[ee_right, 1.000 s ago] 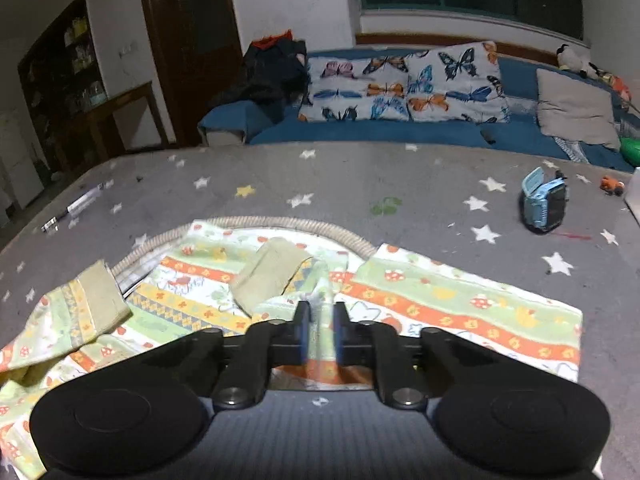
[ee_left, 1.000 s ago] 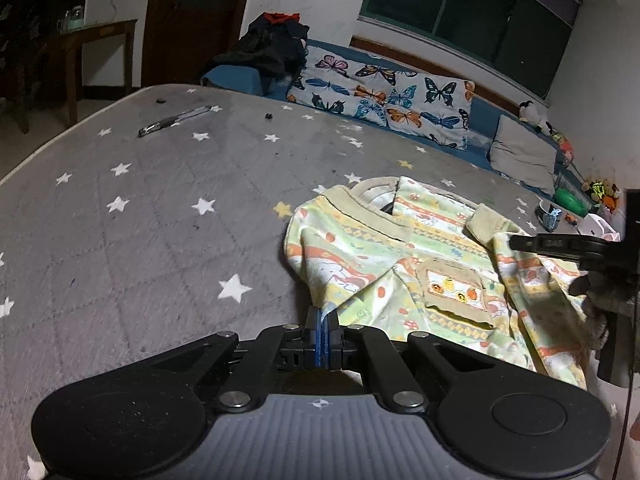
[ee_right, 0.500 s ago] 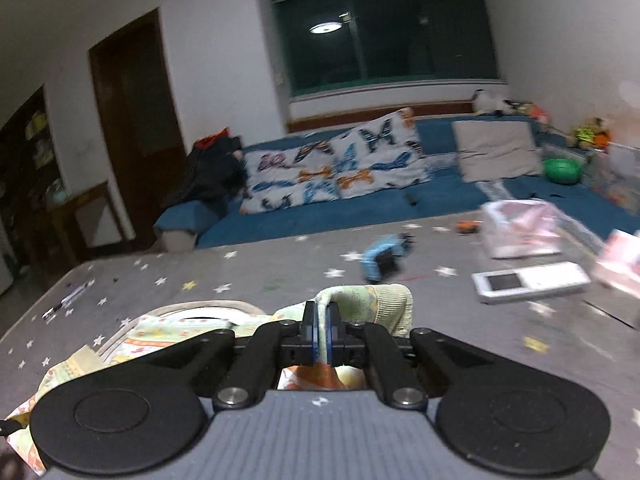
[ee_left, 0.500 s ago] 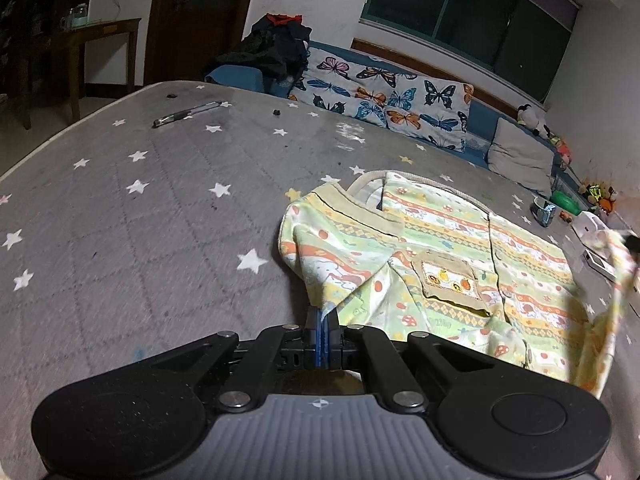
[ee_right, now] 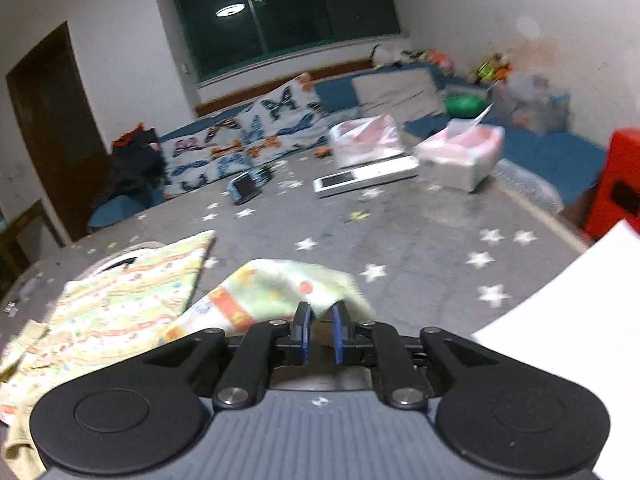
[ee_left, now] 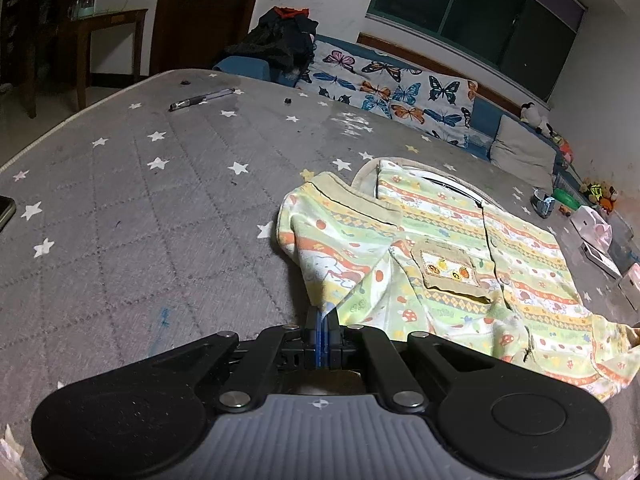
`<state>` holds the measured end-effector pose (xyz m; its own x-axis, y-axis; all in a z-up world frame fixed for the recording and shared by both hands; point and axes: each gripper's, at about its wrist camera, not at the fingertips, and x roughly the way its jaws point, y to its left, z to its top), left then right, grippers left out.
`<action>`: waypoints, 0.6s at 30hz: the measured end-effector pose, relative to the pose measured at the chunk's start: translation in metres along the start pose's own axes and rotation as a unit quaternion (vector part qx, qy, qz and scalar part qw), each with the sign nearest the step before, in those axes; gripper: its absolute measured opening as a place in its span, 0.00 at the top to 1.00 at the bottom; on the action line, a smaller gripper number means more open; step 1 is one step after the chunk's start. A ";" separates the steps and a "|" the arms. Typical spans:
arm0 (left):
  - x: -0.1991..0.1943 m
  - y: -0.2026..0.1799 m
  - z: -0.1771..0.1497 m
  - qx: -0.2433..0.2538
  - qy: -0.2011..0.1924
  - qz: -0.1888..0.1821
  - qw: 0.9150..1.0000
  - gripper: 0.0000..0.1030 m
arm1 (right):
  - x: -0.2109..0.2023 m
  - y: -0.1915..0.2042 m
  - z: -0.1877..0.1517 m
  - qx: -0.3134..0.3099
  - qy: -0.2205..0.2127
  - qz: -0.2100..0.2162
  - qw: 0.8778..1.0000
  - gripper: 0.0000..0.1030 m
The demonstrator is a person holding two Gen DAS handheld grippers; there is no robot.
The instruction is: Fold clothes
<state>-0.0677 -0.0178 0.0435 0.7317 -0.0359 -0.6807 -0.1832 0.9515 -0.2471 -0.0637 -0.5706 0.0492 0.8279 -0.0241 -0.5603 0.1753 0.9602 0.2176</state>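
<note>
Lower centre of the left view, the left tool (ee_left: 322, 322) pinches the patterned shirt (ee_left: 460, 248) on the starred bed (ee_left: 140, 220); the right tool (ee_right: 320, 322), jaws opening, releases a sleeve (ee_right: 276, 292). Best let it settle flat.

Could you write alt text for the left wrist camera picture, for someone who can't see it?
The left gripper, jaws shut, pinches a corner of a pale patterned child's shirt spread on a grey star-print mattress. A pen lies far across it, with butterfly pillows beyond.
</note>
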 end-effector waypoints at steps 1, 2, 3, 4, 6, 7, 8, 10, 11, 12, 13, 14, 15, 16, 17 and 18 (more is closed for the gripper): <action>0.000 -0.001 0.000 0.000 0.000 0.001 1.000 0.99 | -0.006 0.001 0.000 -0.002 -0.007 -0.006 1.000 0.86; 0.000 -0.001 0.000 -0.001 -0.001 0.001 1.000 0.99 | -0.012 0.002 0.000 -0.003 -0.014 -0.011 1.000 0.82; -0.001 -0.001 -0.001 -0.001 -0.001 0.000 1.000 0.99 | -0.018 0.003 0.000 -0.005 -0.020 -0.017 1.000 0.75; 0.000 -0.001 -0.001 -0.002 0.000 0.001 1.000 0.99 | -0.024 0.004 0.000 -0.007 -0.027 -0.022 0.999 0.72; 0.001 -0.001 -0.002 0.000 0.002 0.002 1.000 0.99 | -0.029 0.015 0.004 -0.026 -0.039 -0.019 0.999 0.67; 0.001 -0.002 -0.002 0.001 0.002 0.002 1.000 0.99 | -0.032 0.021 0.006 -0.035 -0.044 -0.017 0.998 0.63; 0.001 -0.002 -0.003 0.001 0.002 0.002 1.000 0.99 | -0.034 0.026 0.008 -0.045 -0.050 -0.015 0.998 0.53; 0.001 -0.001 -0.003 -0.001 0.000 0.001 1.000 0.99 | -0.035 0.040 0.013 -0.067 -0.059 -0.011 0.996 0.43; 0.001 -0.001 -0.003 -0.002 0.000 0.000 1.000 0.99 | -0.032 0.048 0.015 -0.079 -0.060 -0.011 0.995 0.37; 0.001 0.000 -0.003 -0.004 0.000 0.000 1.000 0.99 | -0.029 0.053 0.016 -0.089 -0.060 -0.011 0.994 0.33; 0.001 0.001 -0.003 -0.005 0.000 -0.001 1.000 0.99 | -0.022 0.062 0.018 -0.107 -0.056 -0.015 0.993 0.32; 0.001 0.002 -0.003 -0.006 0.001 -0.002 1.000 0.99 | -0.016 0.065 0.018 -0.114 -0.047 -0.015 0.992 0.29; 0.001 0.002 -0.003 -0.007 0.001 -0.002 1.000 0.99 | -0.010 0.068 0.018 -0.120 -0.038 -0.014 0.992 0.25; 0.001 0.003 -0.004 -0.008 0.001 -0.003 1.000 0.99 | -0.004 0.072 0.017 -0.127 -0.029 -0.014 0.991 0.23; 0.001 0.004 -0.004 -0.009 0.001 -0.004 1.000 0.99 | 0.002 0.075 0.017 -0.133 -0.020 -0.015 0.991 0.23; 0.002 0.004 -0.005 -0.010 0.002 -0.004 1.000 0.98 | 0.006 0.075 0.014 -0.139 -0.013 -0.028 0.990 0.23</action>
<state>-0.0703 -0.0152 0.0379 0.7312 -0.0446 -0.6807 -0.1903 0.9449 -0.2663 -0.0384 -0.5028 0.0737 0.8348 -0.0840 -0.5441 0.0712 0.9965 -0.0446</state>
